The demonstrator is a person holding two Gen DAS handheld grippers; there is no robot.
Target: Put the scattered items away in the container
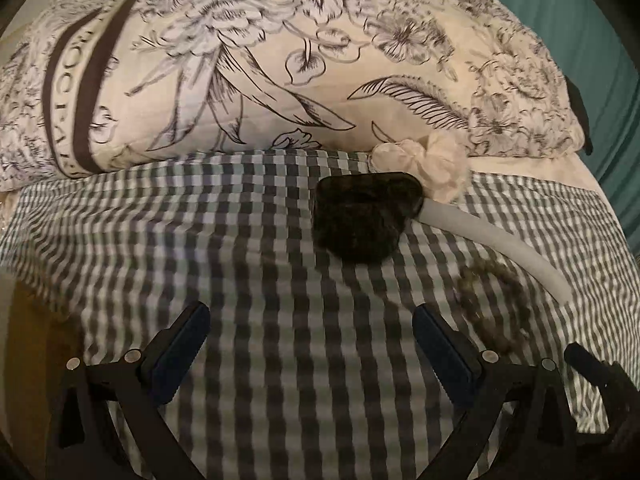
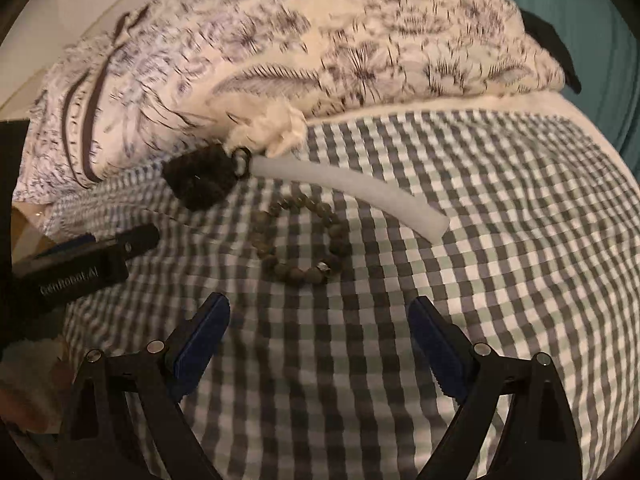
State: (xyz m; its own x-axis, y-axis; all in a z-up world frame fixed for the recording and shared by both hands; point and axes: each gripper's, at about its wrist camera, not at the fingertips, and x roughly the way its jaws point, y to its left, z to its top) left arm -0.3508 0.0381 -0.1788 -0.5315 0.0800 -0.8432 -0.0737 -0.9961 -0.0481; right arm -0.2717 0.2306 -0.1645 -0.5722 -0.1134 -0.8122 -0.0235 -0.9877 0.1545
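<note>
Several small items lie on a checked bedcover [image 2: 500, 260]. In the right wrist view a brown bead bracelet [image 2: 304, 240] lies just ahead of my right gripper [image 2: 320, 308], which is open and empty. Beyond it are a white foam tube [image 2: 352, 196], a dark fuzzy pouch [image 2: 204, 180] and a cream scrunchie [image 2: 272, 132]. My left gripper [image 1: 312, 316] is open with only cloth between its fingers. The dark pouch [image 1: 364, 220] sits a little ahead of it. The tube [image 1: 500, 248], scrunchie [image 1: 436, 160] and blurred bracelet [image 1: 480, 292] lie to its right.
A large floral pillow [image 1: 240, 60] rests along the far side of the cover, right behind the items. Teal fabric [image 1: 580, 20] shows at the far right. The left gripper's body [image 2: 92, 256] reaches in from the left of the right wrist view.
</note>
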